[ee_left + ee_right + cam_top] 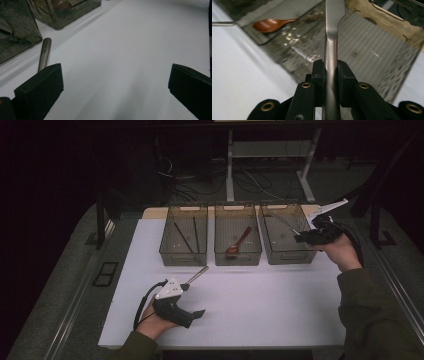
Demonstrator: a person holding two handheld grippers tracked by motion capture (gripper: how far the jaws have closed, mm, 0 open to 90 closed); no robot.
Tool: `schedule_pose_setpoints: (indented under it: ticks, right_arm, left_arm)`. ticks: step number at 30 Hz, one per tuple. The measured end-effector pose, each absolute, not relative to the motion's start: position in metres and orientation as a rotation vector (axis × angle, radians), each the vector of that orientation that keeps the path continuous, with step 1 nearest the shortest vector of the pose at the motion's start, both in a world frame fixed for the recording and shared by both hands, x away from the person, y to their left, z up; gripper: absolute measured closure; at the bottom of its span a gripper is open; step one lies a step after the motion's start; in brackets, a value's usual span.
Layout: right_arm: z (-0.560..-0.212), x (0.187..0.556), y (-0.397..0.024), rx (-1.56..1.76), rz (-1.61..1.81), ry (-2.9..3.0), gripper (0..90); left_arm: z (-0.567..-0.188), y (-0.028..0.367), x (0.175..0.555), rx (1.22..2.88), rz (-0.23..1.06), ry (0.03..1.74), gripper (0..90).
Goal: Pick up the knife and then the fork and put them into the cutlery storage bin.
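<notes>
My right gripper (301, 236) is shut on the handle of a flat silver utensil (285, 222), which hangs over the right-hand clear bin (292, 258). In the right gripper view the pads (319, 72) pinch the metal handle (332, 30) upright above the bin's floor. My left gripper (195, 300) rests on the white table (260, 315) at the front left, open with nothing between its jaws (116, 72). Just off its left jaw lies another silver utensil handle (198, 274) (45, 51) on the table.
Three clear bins stand in a row at the back of the table. Dark chopsticks (187, 236) lie in the left bin (170, 256). The middle bin (238, 262) holds a red-brown spoon (240, 241) (273, 24). Floor cables and desk legs lie beyond.
</notes>
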State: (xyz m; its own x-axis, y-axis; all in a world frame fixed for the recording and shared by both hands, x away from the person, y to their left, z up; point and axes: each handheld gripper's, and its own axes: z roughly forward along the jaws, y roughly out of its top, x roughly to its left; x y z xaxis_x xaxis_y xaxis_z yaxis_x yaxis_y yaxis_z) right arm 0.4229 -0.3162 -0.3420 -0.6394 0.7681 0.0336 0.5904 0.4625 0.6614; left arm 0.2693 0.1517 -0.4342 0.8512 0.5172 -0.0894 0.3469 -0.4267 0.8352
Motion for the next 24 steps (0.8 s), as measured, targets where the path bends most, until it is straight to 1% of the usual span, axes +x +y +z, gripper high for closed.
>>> schedule_pose_setpoints:
  ticks: [6,12,19,24]
  right_arm:
    - [-0.349,0.445,-0.318,1.263,0.903,2.417,77.5]
    - [-0.364,0.461,-0.316,1.354,0.849,2.394,77.5]
    - [-0.382,0.473,-0.312,1.439,0.796,2.391,77.5]
    - [-0.387,0.477,-0.308,1.440,0.787,2.394,77.3]
  left_arm:
    - [-0.435,0.150,0.269,2.059,0.214,0.624,0.0]
    - [-0.435,0.150,0.268,2.058,0.207,0.618,0.0]
    - [-0.435,0.149,0.268,2.059,0.198,0.615,0.0]
    - [-0.436,0.149,0.268,2.059,0.196,0.615,0.0]
